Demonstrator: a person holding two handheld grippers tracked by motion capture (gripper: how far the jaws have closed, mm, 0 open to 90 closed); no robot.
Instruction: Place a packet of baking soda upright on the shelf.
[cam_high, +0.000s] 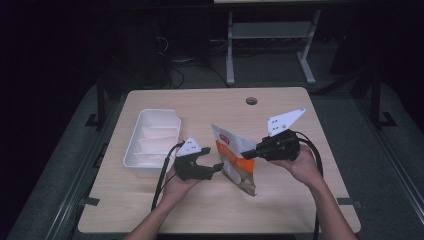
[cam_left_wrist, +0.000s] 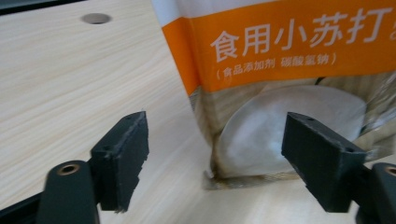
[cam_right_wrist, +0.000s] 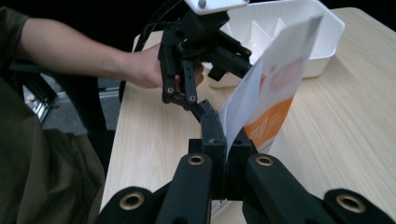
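The wooden table (cam_high: 150, 210) carries a white tray (cam_high: 152, 142) with dividers, which sits to the left of the orange and white pouch (cam_high: 235, 160). The pouch stands upright near the middle of the table, with its bottom edge on the wood. The right gripper (cam_high: 248, 154) is clamped on the pouch's right edge. The left gripper (cam_high: 216, 167) is just left of the pouch; its jaws are apart, at the pouch's lower part.
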